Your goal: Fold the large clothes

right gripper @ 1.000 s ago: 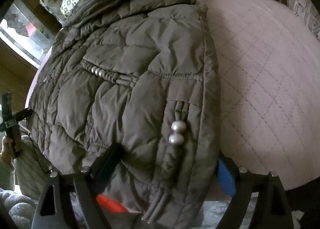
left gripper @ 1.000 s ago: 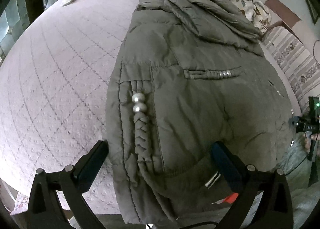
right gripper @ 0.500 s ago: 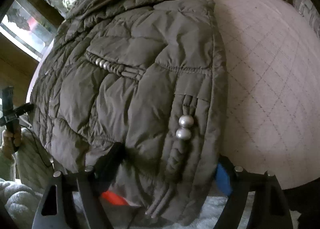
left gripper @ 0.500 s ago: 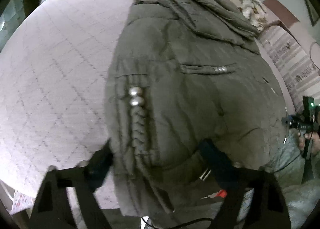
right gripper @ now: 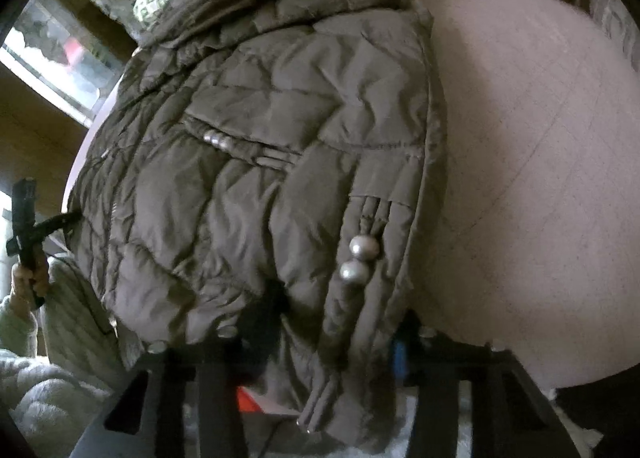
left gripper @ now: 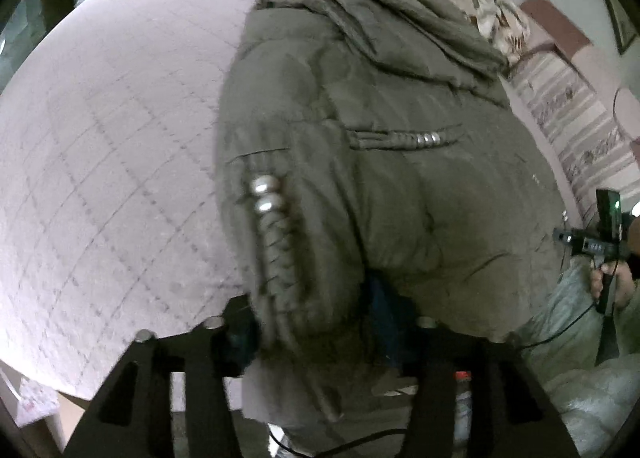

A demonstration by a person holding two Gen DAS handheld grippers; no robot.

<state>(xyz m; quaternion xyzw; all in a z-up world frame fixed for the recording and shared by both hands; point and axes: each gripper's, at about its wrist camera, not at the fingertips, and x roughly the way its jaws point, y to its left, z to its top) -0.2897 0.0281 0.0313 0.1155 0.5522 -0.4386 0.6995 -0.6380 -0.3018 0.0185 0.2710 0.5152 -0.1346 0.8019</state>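
Both hand-held grippers, left (left gripper: 312, 322) and right (right gripper: 336, 334), closing on hem of puffy olive quilted jacket (left gripper: 380, 161), pearl-beaded, spread across bed (left gripper: 112, 161).

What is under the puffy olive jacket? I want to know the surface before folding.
The jacket lies on a pale quilted bedspread, which shows bare beside it. Whatever sits directly beneath the jacket is covered.

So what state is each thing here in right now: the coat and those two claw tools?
Jacket: spread flat on the bed, near hem bunched.
Left gripper: closing, hem between its jaws.
Right gripper: closing, hem between its jaws.
Pocket cords with beads: hanging loose.
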